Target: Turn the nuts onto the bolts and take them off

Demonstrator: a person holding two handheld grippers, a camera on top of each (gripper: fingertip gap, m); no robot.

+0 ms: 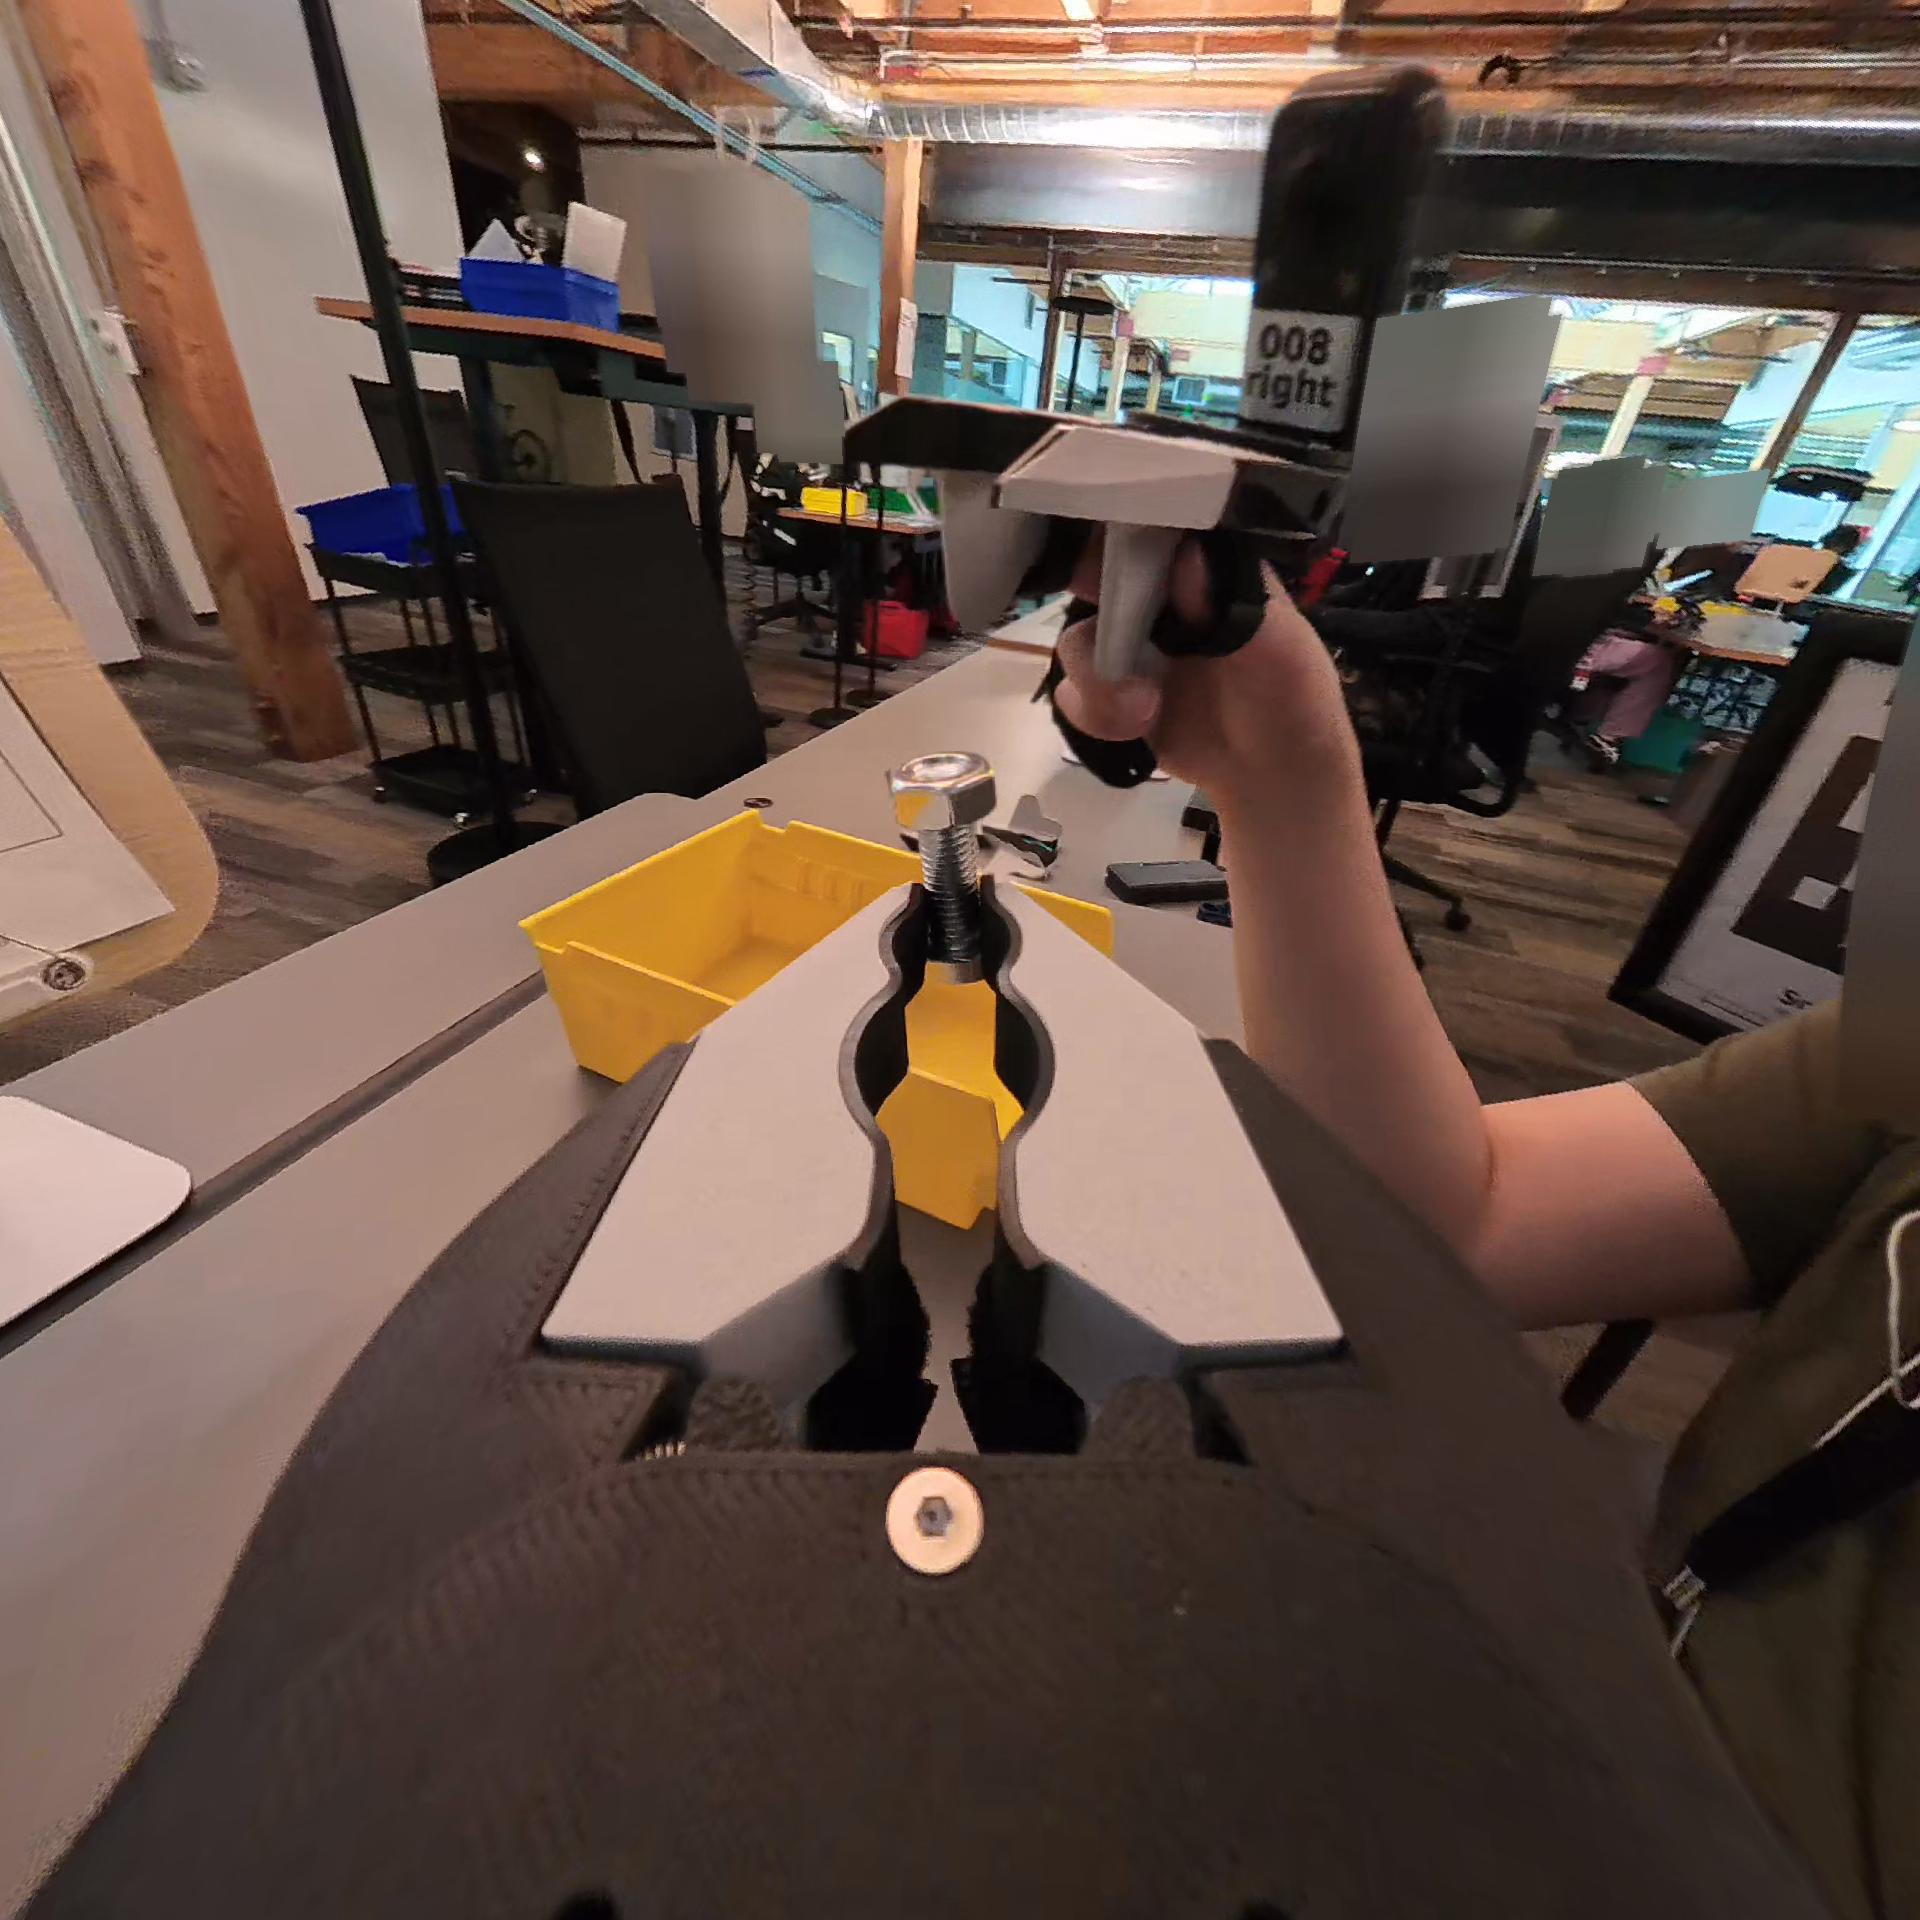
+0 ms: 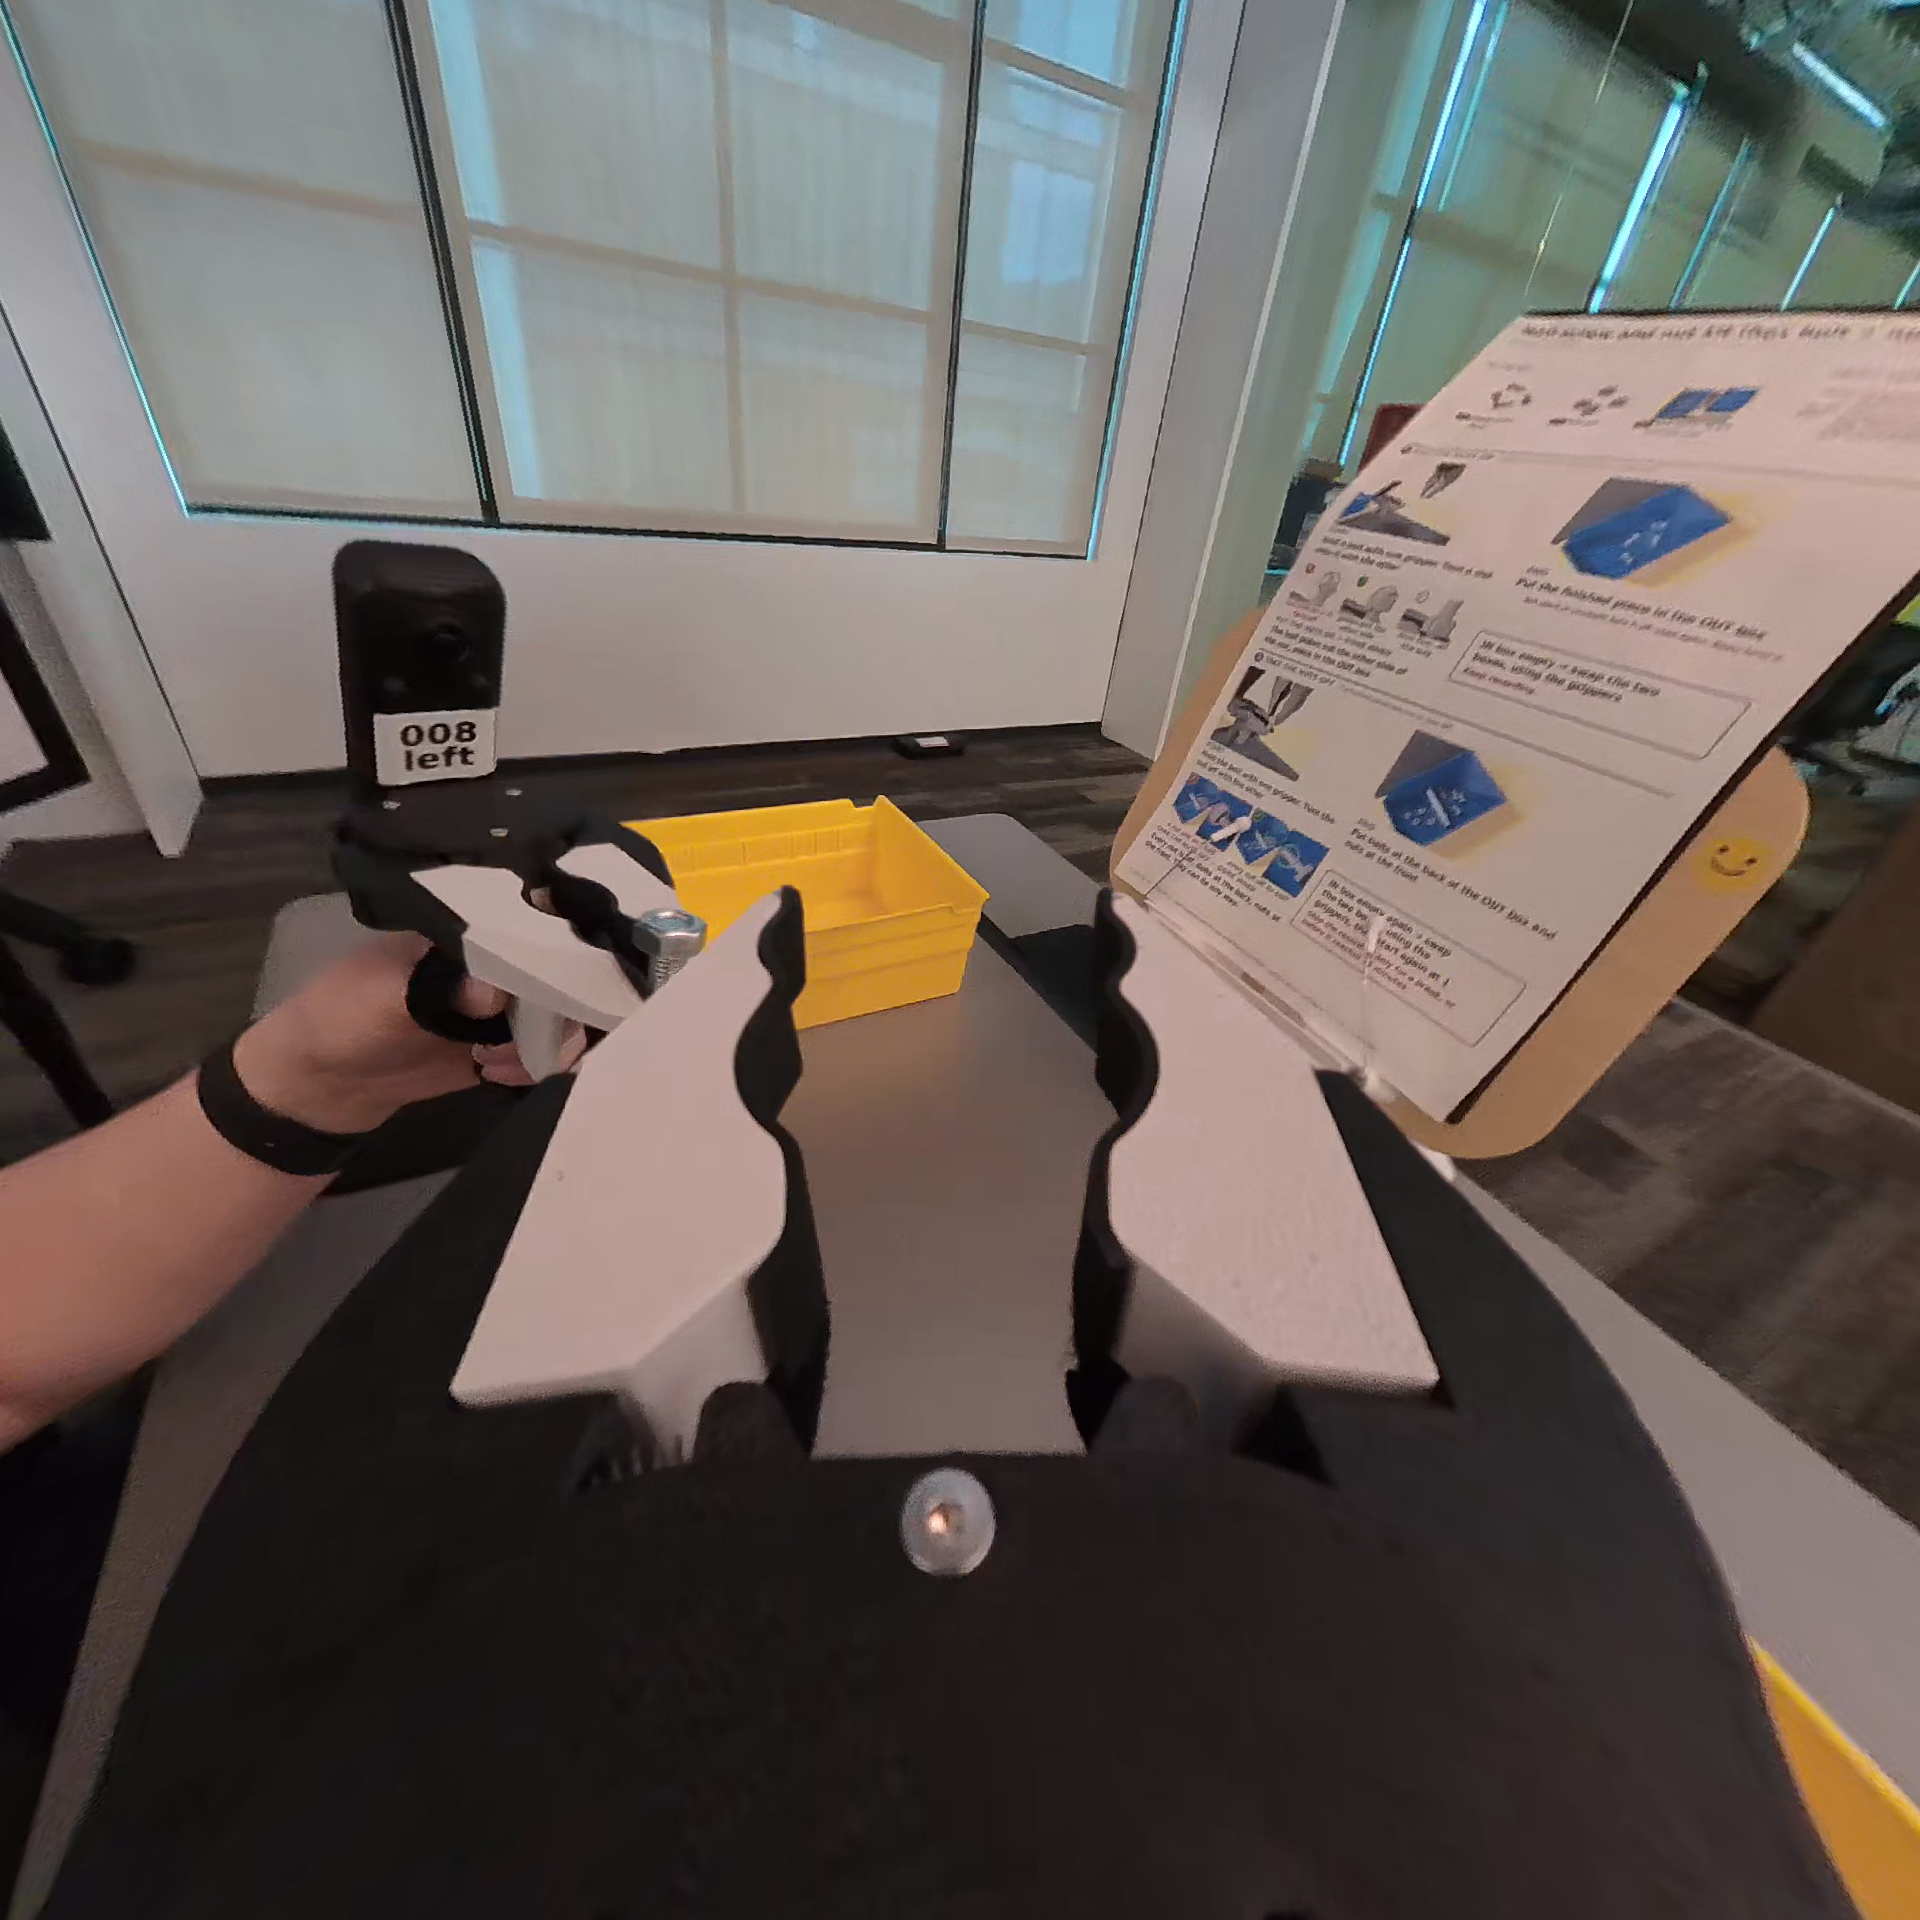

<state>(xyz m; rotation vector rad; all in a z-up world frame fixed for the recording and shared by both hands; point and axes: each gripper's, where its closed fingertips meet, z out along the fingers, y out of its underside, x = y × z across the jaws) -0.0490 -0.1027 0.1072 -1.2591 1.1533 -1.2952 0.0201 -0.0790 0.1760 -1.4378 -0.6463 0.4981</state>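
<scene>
Your left gripper is clamped on the bolt, its long axis upright, hex head up beyond the fingertips. Your right gripper gapes wide, holding nothing, yellow bin ahead.

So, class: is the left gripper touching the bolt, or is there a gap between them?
Touching. The left wrist view shows the left gripper shut on the bolt, its threaded shank clamped between the fingers with the hex head sticking up above them.

My left wrist view looks along its tongs, close over the counter, toward the open office. My right faces the windows. Both share the yellow bin.
</scene>
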